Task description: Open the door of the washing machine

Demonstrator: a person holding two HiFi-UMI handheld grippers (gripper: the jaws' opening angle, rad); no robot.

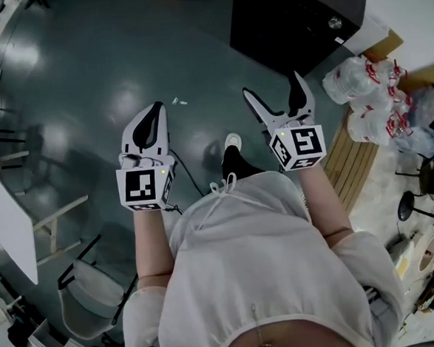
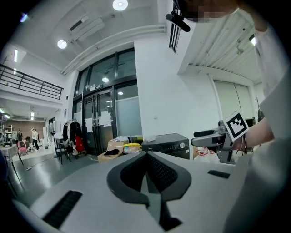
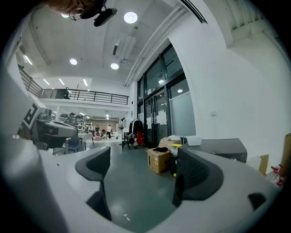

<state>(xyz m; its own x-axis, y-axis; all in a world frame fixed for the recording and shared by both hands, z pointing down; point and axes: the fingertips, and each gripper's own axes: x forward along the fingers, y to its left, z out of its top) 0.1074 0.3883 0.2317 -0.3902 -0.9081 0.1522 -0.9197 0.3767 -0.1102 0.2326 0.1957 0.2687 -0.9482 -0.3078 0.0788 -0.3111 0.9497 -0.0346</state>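
The washing machine (image 1: 295, 15) is a black box on the floor well ahead of me, with a round silver knob (image 1: 335, 23) on its front. It also shows as the black washing machine (image 2: 168, 144) beyond my left jaws and the washing machine (image 3: 225, 150) past my right jaw. My left gripper (image 1: 152, 120) is held out level with its jaws shut together and nothing in them. My right gripper (image 1: 274, 91) stands open and empty, pointing toward the machine but far short of it. The door itself is not visible.
Filled plastic bags (image 1: 367, 92) and a wooden pallet (image 1: 353, 152) lie right of the machine. A cardboard box (image 3: 159, 159) stands on the floor left of it. A white table (image 1: 5, 221) and a chair (image 1: 92, 289) are at my left.
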